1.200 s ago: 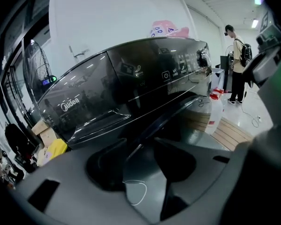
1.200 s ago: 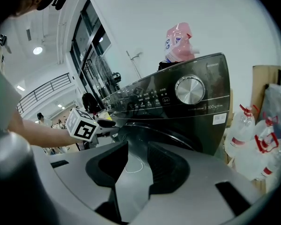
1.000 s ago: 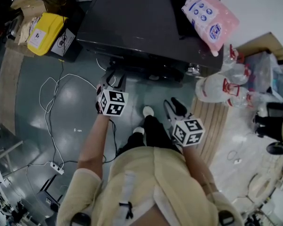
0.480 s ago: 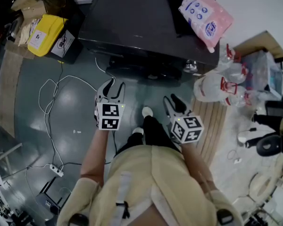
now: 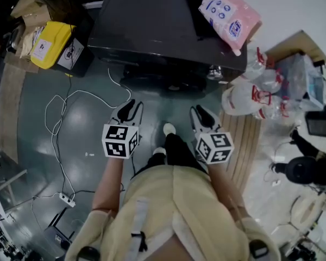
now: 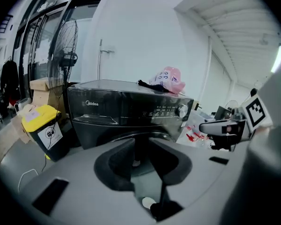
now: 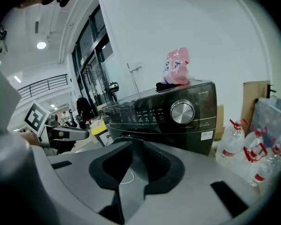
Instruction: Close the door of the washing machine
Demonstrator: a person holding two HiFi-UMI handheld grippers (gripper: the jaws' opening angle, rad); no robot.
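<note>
The black washing machine (image 5: 163,31) stands ahead of me, its control panel (image 6: 131,108) and dial (image 7: 182,111) facing both grippers. Its round door (image 6: 131,137) looks flush with the front, though the jaws hide much of it. My left gripper (image 5: 129,110) hangs over the floor a short way back from the door, touching nothing. Its jaws are closing with nothing between them (image 6: 141,156). My right gripper (image 5: 202,116) hovers beside it at the same distance; its jaws are closing too, with nothing between them (image 7: 133,165).
A pink bag (image 5: 229,15) and a dark cloth (image 5: 198,15) lie on the machine's top. A yellow bin (image 5: 51,45) stands to its left, water bottles (image 5: 250,91) and a wooden board (image 5: 250,145) to its right. White cables (image 5: 65,118) trail across the floor.
My left gripper has drawn back from the machine's front toward my body and rolled. Both pairs of jaws stand narrower than before. The right gripper has hardly moved.
</note>
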